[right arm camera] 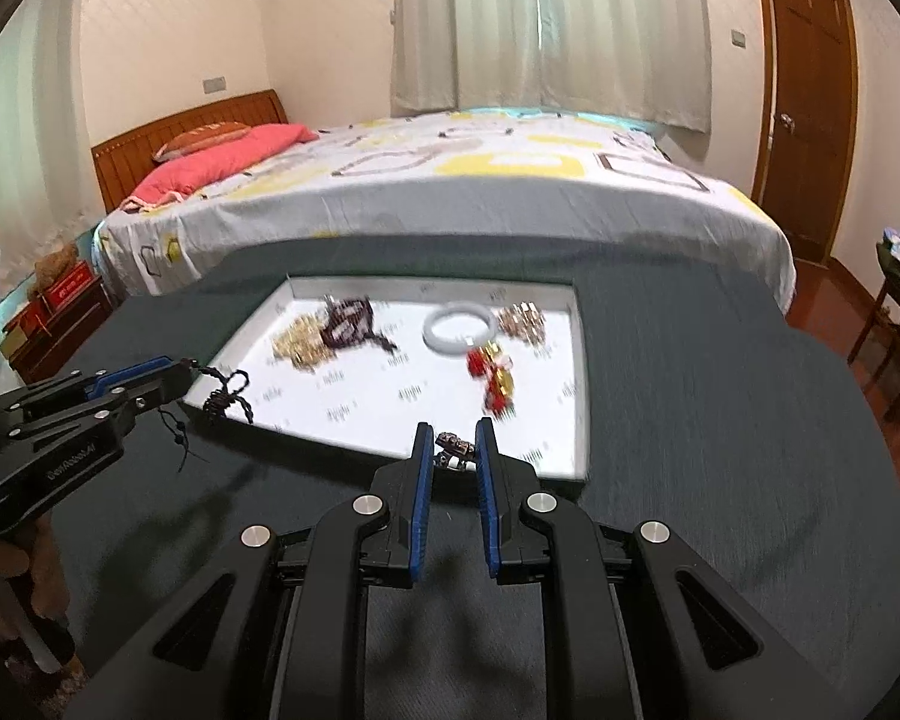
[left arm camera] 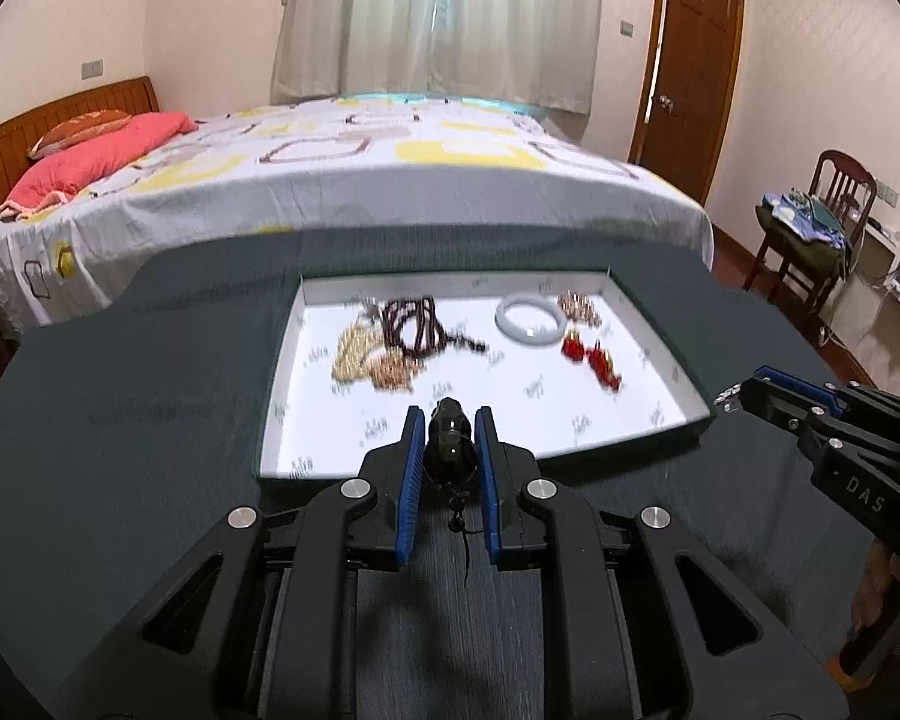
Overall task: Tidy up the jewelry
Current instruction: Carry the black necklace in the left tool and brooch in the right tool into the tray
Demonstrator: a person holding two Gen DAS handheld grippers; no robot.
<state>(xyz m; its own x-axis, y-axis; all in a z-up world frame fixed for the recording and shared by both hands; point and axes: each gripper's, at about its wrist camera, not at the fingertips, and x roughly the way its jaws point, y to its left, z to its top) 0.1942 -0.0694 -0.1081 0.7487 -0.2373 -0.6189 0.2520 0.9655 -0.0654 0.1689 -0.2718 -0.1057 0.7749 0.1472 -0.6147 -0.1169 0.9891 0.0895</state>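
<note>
The left gripper point(left arm camera: 449, 420) is clamped on a black pendant point(left arm camera: 448, 445), which sits between its blue pads with a dark cord point(left arm camera: 465, 546) dangling below; from the right wrist view the same piece shows at that gripper's tip as a knotted dark charm point(right arm camera: 229, 394) hanging over the near left corner of the tray point(right arm camera: 579, 396). The right gripper point(right arm camera: 455, 439) pinches a small beaded piece point(right arm camera: 455, 449) at its fingertips, just above the tray's near edge. Both grippers hang over the near side of the white tray on the dark table point(left arm camera: 120, 396). Inside the tray, well beyond the tips, lie a gold chain heap point(left arm camera: 369, 360), dark bead strands point(left arm camera: 411, 324), a white bangle point(left arm camera: 531, 320), a rose-gold cluster point(left arm camera: 579, 307) and red ornaments point(left arm camera: 594, 357), all blurred.
</note>
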